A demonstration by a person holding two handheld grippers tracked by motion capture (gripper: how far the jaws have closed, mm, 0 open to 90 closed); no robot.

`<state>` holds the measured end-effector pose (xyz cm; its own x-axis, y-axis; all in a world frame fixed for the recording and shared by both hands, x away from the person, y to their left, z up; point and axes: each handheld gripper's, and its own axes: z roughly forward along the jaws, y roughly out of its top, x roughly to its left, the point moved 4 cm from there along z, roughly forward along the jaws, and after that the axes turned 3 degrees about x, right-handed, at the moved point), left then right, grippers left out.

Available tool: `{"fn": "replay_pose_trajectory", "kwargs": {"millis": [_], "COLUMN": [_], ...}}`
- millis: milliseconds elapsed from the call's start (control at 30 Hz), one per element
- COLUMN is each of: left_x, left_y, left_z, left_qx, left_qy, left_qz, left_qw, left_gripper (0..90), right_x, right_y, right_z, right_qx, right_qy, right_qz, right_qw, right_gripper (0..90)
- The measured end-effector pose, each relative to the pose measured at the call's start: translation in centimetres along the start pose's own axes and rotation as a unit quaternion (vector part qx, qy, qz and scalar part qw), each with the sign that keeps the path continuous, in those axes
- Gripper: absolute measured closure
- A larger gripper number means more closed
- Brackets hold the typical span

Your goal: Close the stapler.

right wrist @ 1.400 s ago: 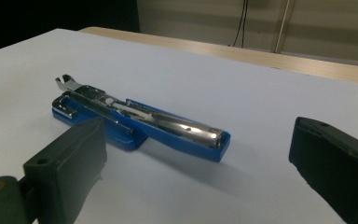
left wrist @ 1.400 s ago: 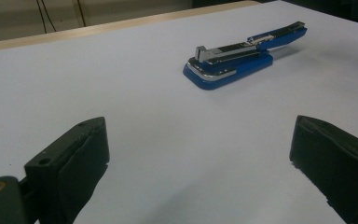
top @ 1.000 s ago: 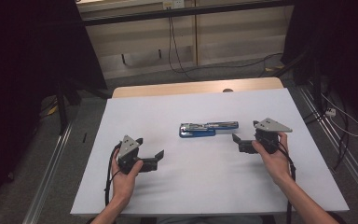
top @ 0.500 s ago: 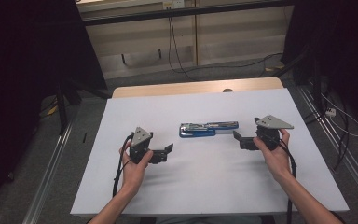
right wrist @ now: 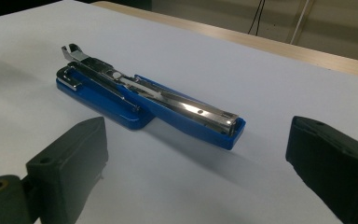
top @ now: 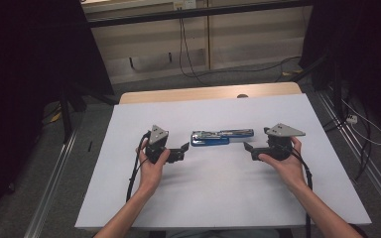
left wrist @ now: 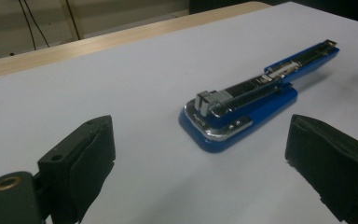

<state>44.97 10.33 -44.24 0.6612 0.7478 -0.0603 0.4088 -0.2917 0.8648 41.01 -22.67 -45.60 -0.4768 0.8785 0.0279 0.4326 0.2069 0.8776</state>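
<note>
A blue stapler [top: 222, 137] lies just above the centre of the high view, flat on the white table [top: 218, 198]. It is swung fully open: the blue base with its chrome anvil plate makes the left half, and the blue top arm with the chrome staple channel facing upward runs out to the right. Its long axis runs straight left to right across the frame, parallel to the table's near edge, with the hinge about midway.

The left gripper [top: 184, 149] sits just left of and slightly below the stapler's base end; the right gripper [top: 248, 151] is just right of and below the arm's tip. Neither touches it. The two flank the stapler end to end, which reads as a setup for a two-handed job: one end steadied while the other is folded or lifted.

In the left gripper view the stapler [left wrist: 256, 93] runs from the centre to the upper right, the rounded base end nearest, and the jaws stand wide apart in the lower corners with nothing between them. In the right gripper view the stapler [right wrist: 144, 98] slants from upper left to lower right, the arm's squared tip nearest and the open chrome channel in plain sight; these jaws too are spread wide and empty.

Lying opened out flat, the stapler offers each gripper a thin end to close on from the side, and the wide jaw setting likely serves that approach.
</note>
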Motion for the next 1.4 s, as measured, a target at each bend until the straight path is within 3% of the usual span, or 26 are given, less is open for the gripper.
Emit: {"fn": "replay_pose_trajectory", "kwargs": {"millis": [33, 133, 267, 333, 467, 567, 867, 967, 1033, 1200, 1300, 1400], "left_x": [0.0, -0.3, -0.3, -0.4, -0.4, -0.4, -1.0, -1.0, -0.9, -1.0, -1.1, -1.3], "left_y": [0.2, 0.5, 0.9, 1.5, 2.2, 2.2, 1.7, 1.6, 1.6, 1.6, 1.6, 1.6], "left_z": [0.2, 1.4, 2.0, 2.6, 3.1, 3.5, 3.7, 3.7, 3.9, 4.2, 4.2, 4.1], "left_qx": [-0.007, 0.007, 0.003, 0.003, -0.008, -0.006, 0.018, 0.021, 0.017, 0.011, 0.013, 0.017], "left_qy": [0.000, -0.010, -0.013, -0.015, -0.020, -0.020, -0.019, -0.032, -0.046, -0.038, -0.037, -0.039], "left_qz": [-0.005, 0.016, 0.018, 0.023, 0.010, 0.012, 0.030, 0.030, 0.016, 0.022, 0.024, 0.022], "left_qw": [1.0000, 0.9998, 0.9998, 0.9996, 0.9997, 0.9997, 0.9992, 0.9988, 0.9987, 0.9990, 0.9989, 0.9988], "left_gripper": [8.4, 7.8, 7.6, 7.1, 6.5, 6.4, 6.4, 6.9, 7.2, 7.6, 10.1, 20.0], "right_x": [0.1, 0.3, 0.3, 0.1, 0.0, 0.1, 0.3, 0.3, 0.3, 0.2, 0.2, 0.0], "right_y": [0.0, -0.1, -0.1, -0.1, -0.4, -0.5, -0.9, -1.0, -0.9, -0.7, -0.7, -0.8], "right_z": [0.2, 0.3, 0.3, 0.3, 0.7, 0.8, 0.9, 0.8, 0.8, 1.0, 1.0, 1.1], "right_qx": [0.000, 0.005, 0.006, 0.004, 0.014, 0.019, 0.039, 0.045, 0.043, 0.040, 0.040, 0.042], "right_qy": [-0.001, 0.003, 0.009, 0.011, 0.015, 0.013, 0.019, 0.018, 0.021, 0.027, 0.030, 0.026], "right_qz": [0.000, -0.003, 0.000, 0.004, 0.013, 0.007, -0.003, -0.009, -0.007, -0.008, -0.006, 0.000], "right_qw": [1.0000, 1.0000, 0.9999, 0.9999, 0.9997, 0.9997, 0.9991, 0.9988, 0.9988, 0.9988, 0.9987, 0.9988], "right_gripper": [6.0, 5.7, 5.4, 9.6, 15.1, 17.5, 40.8, 52.9, 63.7, 83.2, 90.0, 90.0]}}
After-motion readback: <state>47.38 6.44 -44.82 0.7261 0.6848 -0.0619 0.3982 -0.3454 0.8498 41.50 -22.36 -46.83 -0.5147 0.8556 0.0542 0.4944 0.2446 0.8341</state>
